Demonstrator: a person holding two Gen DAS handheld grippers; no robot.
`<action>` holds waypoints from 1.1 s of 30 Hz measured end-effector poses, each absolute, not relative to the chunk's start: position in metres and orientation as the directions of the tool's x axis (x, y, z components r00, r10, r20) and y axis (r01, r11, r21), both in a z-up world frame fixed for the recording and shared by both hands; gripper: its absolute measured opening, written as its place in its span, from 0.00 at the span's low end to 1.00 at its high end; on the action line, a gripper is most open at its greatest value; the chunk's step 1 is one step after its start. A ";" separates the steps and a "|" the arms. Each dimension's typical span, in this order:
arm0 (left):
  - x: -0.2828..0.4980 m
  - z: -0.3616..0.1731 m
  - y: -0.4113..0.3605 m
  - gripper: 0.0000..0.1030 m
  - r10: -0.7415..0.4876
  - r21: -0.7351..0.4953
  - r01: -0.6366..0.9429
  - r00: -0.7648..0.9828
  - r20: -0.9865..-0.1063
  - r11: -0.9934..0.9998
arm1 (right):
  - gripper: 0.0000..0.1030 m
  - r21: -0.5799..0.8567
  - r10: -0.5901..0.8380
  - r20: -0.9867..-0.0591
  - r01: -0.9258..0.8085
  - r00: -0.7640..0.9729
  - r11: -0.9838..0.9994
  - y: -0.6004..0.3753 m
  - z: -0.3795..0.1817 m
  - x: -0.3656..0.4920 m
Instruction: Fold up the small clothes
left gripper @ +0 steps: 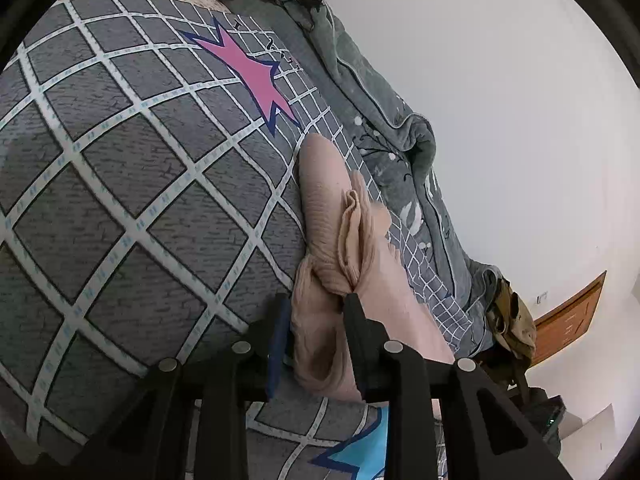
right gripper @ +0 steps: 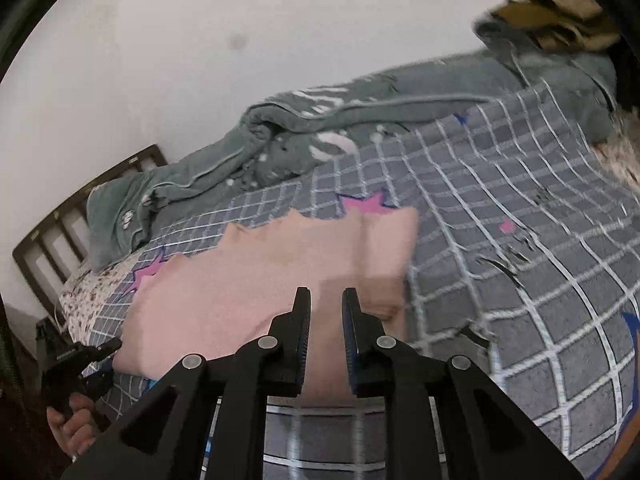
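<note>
A pink ribbed garment (left gripper: 324, 200) lies on a grey checked bedsheet (left gripper: 120, 160) with pink star prints. In the left wrist view my left gripper (left gripper: 316, 306) is shut on a bunched fold of the garment, and cloth fills the gap between its fingers. The right wrist view shows the garment (right gripper: 260, 272) spread mostly flat, with one end folded over. My right gripper (right gripper: 326, 296) hovers over the garment's near part with its jaws a narrow gap apart and nothing pinched between them. The left gripper (right gripper: 100, 352) shows at the lower left, held by a hand (right gripper: 68, 412).
A rumpled grey-green quilt (right gripper: 240, 140) runs along the far side of the bed by the white wall. A dark slatted headboard (right gripper: 52, 232) stands at the left. An olive cloth (left gripper: 512, 320) lies at the bed's end near a brown door (left gripper: 568, 320).
</note>
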State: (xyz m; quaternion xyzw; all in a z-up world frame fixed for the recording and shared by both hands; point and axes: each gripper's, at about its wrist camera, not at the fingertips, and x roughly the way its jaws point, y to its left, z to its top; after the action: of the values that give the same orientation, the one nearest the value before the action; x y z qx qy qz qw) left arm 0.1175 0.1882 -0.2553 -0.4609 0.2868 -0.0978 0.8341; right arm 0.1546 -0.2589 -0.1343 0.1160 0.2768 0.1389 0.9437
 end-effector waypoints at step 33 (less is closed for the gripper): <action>0.184 -0.219 0.175 0.63 -0.310 -0.663 -0.076 0.840 -0.446 0.745 | 0.22 -0.109 0.106 -0.740 -0.274 0.664 0.956 -0.073 -0.158 0.276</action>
State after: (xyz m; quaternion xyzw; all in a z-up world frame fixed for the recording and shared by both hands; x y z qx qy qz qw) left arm 0.1837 0.1754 -0.2190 -0.3509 0.2753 -0.0655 0.8926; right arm 0.2757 -0.0729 -0.1581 -0.1058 0.3959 0.1048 0.9061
